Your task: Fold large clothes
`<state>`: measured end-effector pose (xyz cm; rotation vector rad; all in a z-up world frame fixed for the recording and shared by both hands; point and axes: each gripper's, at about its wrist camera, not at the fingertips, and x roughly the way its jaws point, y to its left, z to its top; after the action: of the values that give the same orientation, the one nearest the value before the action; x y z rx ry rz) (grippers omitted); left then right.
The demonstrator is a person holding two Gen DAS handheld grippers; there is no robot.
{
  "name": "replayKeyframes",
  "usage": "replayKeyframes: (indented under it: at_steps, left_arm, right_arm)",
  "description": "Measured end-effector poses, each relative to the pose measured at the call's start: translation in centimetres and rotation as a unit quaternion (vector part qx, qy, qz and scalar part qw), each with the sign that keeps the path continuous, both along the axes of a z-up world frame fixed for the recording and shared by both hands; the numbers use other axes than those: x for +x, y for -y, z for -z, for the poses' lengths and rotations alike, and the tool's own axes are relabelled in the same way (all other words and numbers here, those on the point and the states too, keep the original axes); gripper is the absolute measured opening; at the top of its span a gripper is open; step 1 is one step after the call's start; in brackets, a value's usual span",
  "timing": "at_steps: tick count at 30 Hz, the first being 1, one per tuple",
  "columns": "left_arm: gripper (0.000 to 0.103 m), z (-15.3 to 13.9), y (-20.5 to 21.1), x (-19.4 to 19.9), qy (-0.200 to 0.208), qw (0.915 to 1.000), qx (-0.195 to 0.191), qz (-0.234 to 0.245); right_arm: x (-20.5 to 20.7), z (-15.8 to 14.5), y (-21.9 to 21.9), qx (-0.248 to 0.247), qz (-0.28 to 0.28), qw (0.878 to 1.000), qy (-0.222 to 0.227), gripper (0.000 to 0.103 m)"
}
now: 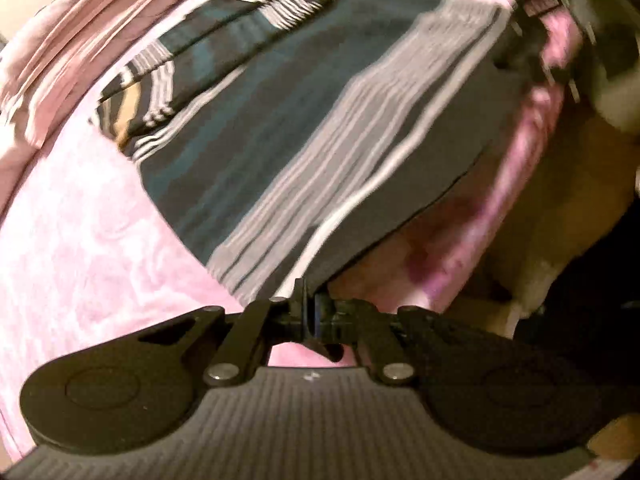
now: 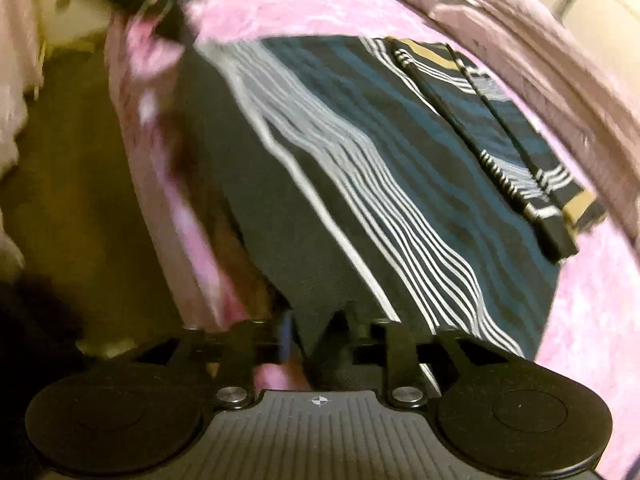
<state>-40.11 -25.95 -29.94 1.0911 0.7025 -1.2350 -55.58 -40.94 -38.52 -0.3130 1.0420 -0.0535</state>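
Observation:
A dark garment (image 1: 280,140) with teal, white and tan stripes lies stretched over a pink bedspread (image 1: 80,240). Its near hem is lifted at the bed's edge. My left gripper (image 1: 310,312) is shut on one hem corner. In the right wrist view the same garment (image 2: 360,160) runs away from me, and my right gripper (image 2: 320,340) is shut on the other hem corner. A sleeve (image 2: 520,160) lies folded in at the far end. Each view shows the other gripper as a blurred dark shape, the right gripper (image 1: 560,32) and the left gripper (image 2: 152,4).
A bunched pale pink blanket (image 1: 80,40) lies along the far side of the bed, also in the right wrist view (image 2: 540,60). The brown floor (image 1: 560,200) shows beside the bed's edge, and again in the right wrist view (image 2: 80,160). Both views are motion-blurred.

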Motion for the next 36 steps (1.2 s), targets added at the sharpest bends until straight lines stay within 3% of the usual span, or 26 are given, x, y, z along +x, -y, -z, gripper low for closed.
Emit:
replayKeyframes:
  at_steps: [6,12,14,15,16,22,28,36]
  left_arm:
    - [0.002,-2.4,1.4,1.3,-0.004,1.0000,-0.004,0.003]
    - [0.002,-2.2,1.9,0.6,0.011,0.9995,0.013,0.027]
    - [0.002,-2.0,1.8,0.4,0.018,0.9991,0.017,0.033]
    - [0.002,-1.9,1.7,0.2,0.023,0.9988,0.020,0.038]
    - [0.002,-1.9,1.5,0.0,0.029,0.9982,0.025,0.046]
    - [0.001,-2.8,0.1,-1.2,0.044,0.9960,0.031,0.071]
    - [0.000,-5.3,-1.5,-2.5,0.035,0.9974,0.021,0.059]
    - [0.000,-9.3,-3.5,-4.0,-0.006,0.9985,0.040,0.037]
  right_arm:
    - [-3.2,1.1,1.1,-0.082,-0.002,0.997,0.001,0.033]
    - [-5.2,1.3,2.3,-0.124,-0.021,0.992,-0.012,0.032]
    - [-5.6,1.3,2.6,-0.122,-0.024,0.992,-0.018,0.023]
    - [-5.6,1.2,2.8,-0.120,-0.027,0.992,-0.022,0.008]
    - [-5.5,1.0,2.8,-0.118,-0.031,0.992,-0.026,0.000]
    - [-5.4,-2.8,3.1,-0.102,-0.039,0.993,-0.039,0.000]
    - [-5.8,-8.0,2.5,-0.096,-0.063,0.992,-0.049,0.000]
    - [-8.3,-12.0,-1.0,-0.038,-0.098,0.990,-0.095,0.000]
